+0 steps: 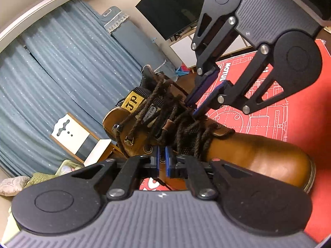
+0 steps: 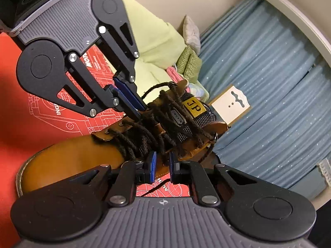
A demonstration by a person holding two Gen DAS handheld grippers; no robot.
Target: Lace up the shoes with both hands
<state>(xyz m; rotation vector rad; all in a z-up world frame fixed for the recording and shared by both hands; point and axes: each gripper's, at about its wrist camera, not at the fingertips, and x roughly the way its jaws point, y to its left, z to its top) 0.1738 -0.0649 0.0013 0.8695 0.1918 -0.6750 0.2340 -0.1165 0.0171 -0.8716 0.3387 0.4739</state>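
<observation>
A tan leather boot [image 1: 258,157] lies on a red printed mat [image 1: 306,111], toe toward the mat's open red side, ankle toward the blue curtain [image 1: 72,68]. Dark brown lace [image 1: 163,105] criss-crosses the front, tangled and slack near the top hooks. The left claw [image 1: 163,161] sits low against the boot's side, blue pads a narrow gap apart; whether a strand is pinched there I cannot tell from either view. Across the boot, the right claw [image 2: 161,166] has its pads parted, with a lace strand running down between them, not clearly clamped.

The lace looks soft, rough and limp, so it should grip well but flop and snag; best taken a little way from an eyelet, where a single strand stands clear of the tangle. The boot seems stiff and heavy enough to stay put under a gentle pull. Its smooth leather toe looks slippery, so that's no place to hold.
</observation>
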